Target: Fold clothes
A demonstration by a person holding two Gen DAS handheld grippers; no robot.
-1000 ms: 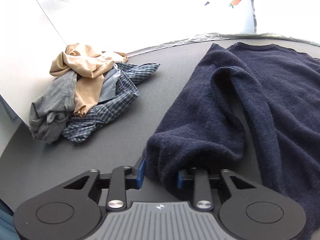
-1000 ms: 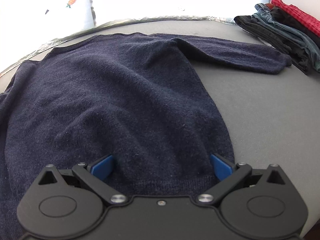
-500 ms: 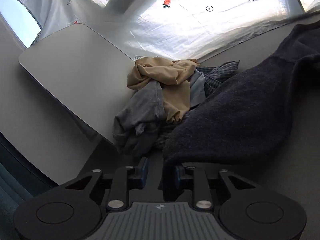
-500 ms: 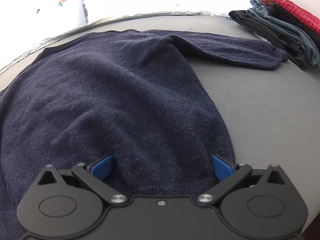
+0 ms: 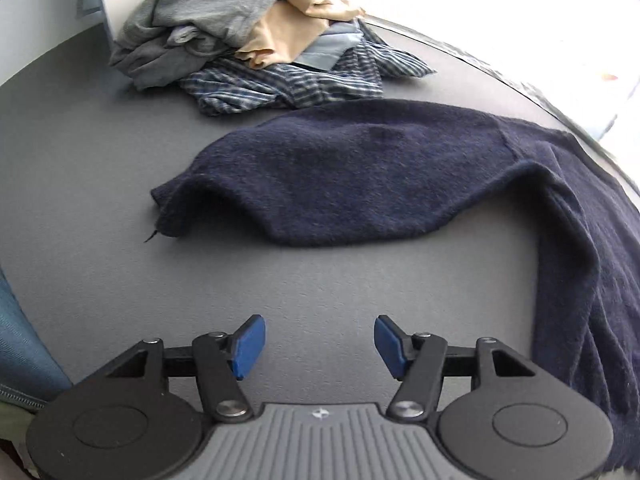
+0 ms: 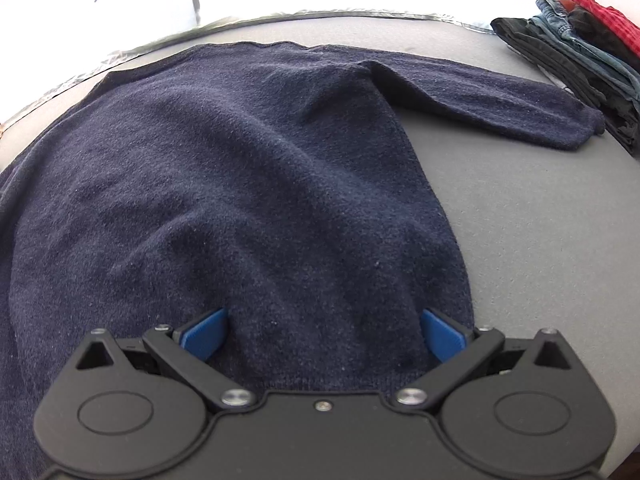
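A navy sweater (image 6: 240,160) lies spread flat on the grey table (image 6: 540,220). Its left sleeve (image 5: 340,184) lies stretched across the table in front of my left gripper (image 5: 316,344). That gripper's jaws are opening, with only bare table between the blue pads. My right gripper (image 6: 324,332) stands open wide over the sweater's bottom hem; the knit lies between its fingers and the pads do not press on it. The right sleeve (image 6: 500,96) reaches out toward the far right.
A pile of unfolded clothes (image 5: 260,40), grey, tan and blue plaid, sits at the far left of the table. A stack of folded dark, denim and red clothes (image 6: 580,52) lies at the far right. Blue fabric (image 5: 20,340) shows past the table's left edge.
The left gripper let go of the sleeve it was shut on, opened and drew back from it; the sleeve now lies laid out sideways. The right gripper has stayed put.
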